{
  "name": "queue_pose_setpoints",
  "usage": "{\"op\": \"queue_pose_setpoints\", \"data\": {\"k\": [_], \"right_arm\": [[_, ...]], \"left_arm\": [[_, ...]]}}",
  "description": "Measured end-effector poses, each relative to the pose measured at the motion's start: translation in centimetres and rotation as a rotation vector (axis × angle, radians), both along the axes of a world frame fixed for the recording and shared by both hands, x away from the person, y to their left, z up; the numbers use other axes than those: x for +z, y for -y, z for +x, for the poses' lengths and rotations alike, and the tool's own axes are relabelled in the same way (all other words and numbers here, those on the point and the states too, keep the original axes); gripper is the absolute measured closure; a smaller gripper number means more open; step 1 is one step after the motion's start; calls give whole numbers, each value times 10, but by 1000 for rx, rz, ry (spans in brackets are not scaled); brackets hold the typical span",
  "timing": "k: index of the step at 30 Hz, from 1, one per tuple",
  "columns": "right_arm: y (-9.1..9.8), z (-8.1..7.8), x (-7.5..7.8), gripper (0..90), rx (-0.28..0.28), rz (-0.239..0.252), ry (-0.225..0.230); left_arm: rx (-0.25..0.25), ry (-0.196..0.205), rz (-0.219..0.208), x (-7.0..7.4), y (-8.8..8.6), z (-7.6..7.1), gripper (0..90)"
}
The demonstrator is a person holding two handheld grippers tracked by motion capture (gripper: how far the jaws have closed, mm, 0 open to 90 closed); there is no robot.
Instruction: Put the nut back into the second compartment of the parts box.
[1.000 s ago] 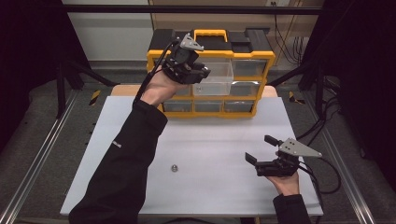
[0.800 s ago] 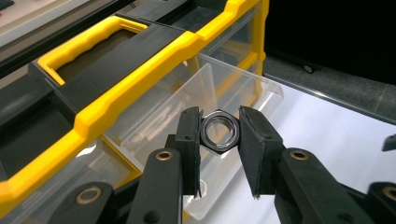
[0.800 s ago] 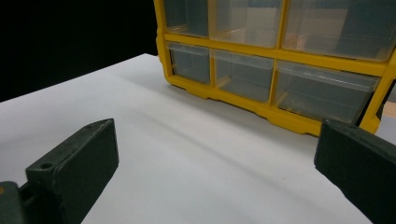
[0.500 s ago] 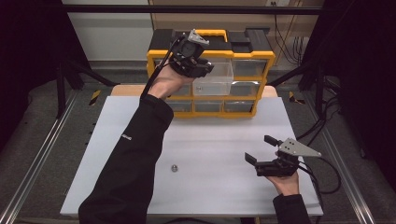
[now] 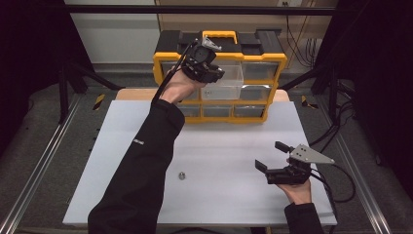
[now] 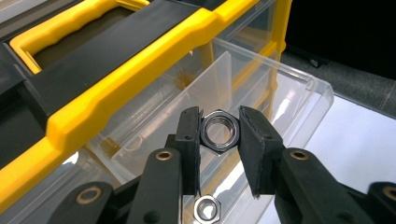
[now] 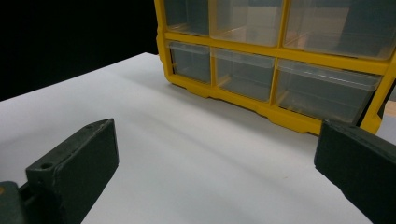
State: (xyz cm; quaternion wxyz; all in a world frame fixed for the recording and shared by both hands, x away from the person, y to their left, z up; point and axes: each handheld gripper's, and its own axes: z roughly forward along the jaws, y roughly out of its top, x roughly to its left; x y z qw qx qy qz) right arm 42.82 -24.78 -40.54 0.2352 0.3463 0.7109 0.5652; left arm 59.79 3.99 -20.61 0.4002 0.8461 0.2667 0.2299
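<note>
Surface: white board (image 5: 224, 146), matte and plain, laid over a wooden tabletop (image 5: 131, 94) that peeked out along the far edge.
Organizer: yellow-and-black case (image 5: 272, 105) with clear drawers, stood at the far edge of the board; yellow handle on top.
Drawer: one clear drawer (image 6: 299, 93) of the upper row pulled out toward the person, with a divider inside.
Left gripper (image 6: 219, 135): raised over the pulled-out drawer, pads clamped on opposite flats of a steel nut (image 6: 219, 132); seen from above at the case's upper left (image 5: 210, 73).
Nut: held above the drawer, bore facing the camera, clear of the drawer walls.
Second nut (image 6: 207, 211): lay below the jaws, apparently inside the drawer.
Third nut (image 5: 182, 175): alone on the board, near the sleeve (image 5: 141, 180), well apart from the case.
Right gripper (image 5: 273, 157): low over the near right part of the board, jaws spread wide with nothing between them, pointed toward the case.
Room: dark curtains on both sides, grey floor, metal rails (image 5: 34, 175) along the table, cables (image 5: 336, 131) at right, pale wall behind.
</note>
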Motion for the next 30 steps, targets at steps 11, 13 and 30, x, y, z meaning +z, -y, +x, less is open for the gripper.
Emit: {"op": "queue_pose_setpoints", "data": {"k": [11, 13, 30], "right_arm": [[-1, 0, 0, 3, 2, 1, -6], [-1, 1, -1, 3, 3, 1, -2], [-1, 0, 0, 3, 2, 2, -7]], "left_arm": [[3, -21, 16, -4, 3, 6, 691], [0, -28, 15, -3, 3, 7, 690], [16, 2, -74, 14, -15, -11, 465]]}}
